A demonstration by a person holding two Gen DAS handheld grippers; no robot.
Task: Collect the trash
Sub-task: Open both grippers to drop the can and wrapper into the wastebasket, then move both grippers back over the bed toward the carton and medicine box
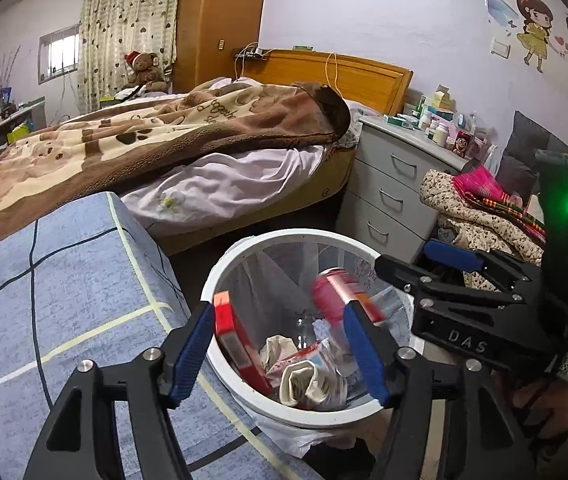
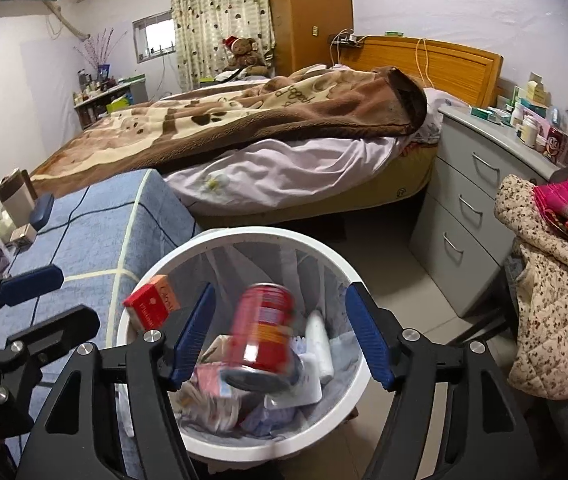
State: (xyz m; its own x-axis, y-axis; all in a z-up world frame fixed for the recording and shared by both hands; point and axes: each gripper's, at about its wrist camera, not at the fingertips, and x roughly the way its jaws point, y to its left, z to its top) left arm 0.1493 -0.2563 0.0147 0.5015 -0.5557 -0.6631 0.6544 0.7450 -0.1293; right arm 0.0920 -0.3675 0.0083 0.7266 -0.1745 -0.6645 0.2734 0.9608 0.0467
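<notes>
Both grippers are seen above a white trash bin [image 2: 240, 446] at lower centre: the right gripper [image 2: 280, 336] spread around a blurred, untouched red can [image 2: 264, 332]; the left gripper [image 1: 280, 356] wide beside a red box [image 1: 236, 344].

A brown blanket [image 2: 244, 120] covers the bed beside grey drawers [image 2: 480, 208].

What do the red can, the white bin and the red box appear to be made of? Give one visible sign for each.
Red can: probably metal, with a glossy printed wall and a dull grey end.
White bin: probably plastic, with a smooth moulded rim and a thin clear liner.
Red box: probably cardboard, with flat printed faces and sharp folded edges.
</notes>
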